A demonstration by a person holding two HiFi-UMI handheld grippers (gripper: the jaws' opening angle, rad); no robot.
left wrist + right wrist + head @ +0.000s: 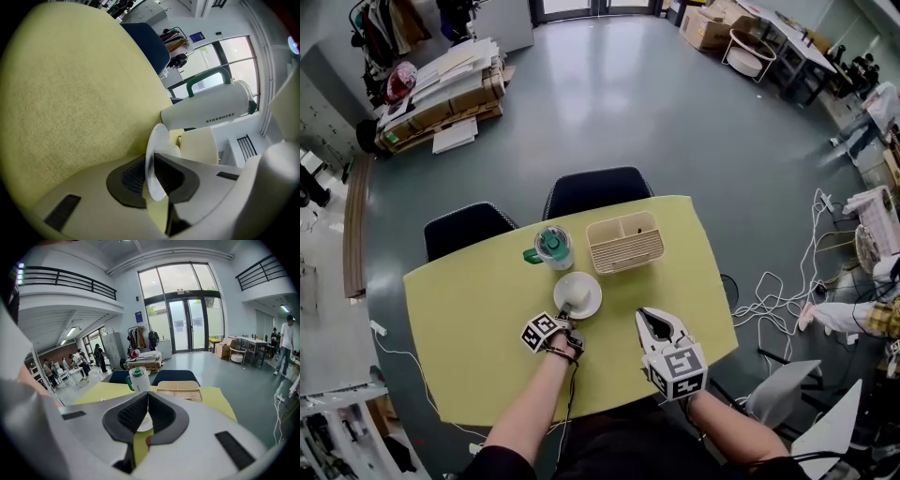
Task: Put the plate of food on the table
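Observation:
A white plate (577, 295) carrying a pale block of food (199, 145) is at the middle of the yellow table (478, 319). My left gripper (565, 323) is at its near rim and shut on that rim; in the left gripper view the plate (157, 140) shows edge-on between the jaws of my left gripper (152, 173). Whether the plate rests on the tabletop I cannot tell. My right gripper (654, 323) is to the right of the plate, shut on nothing. In the right gripper view a sliver of plate (144, 424) shows behind the right gripper (146, 401).
A white mug with a green lid and handle (552, 247) stands just behind the plate. A cream slatted basket (625, 243) sits to its right. Two dark chairs (598, 190) stand at the table's far side. Cables lie on the floor at the right.

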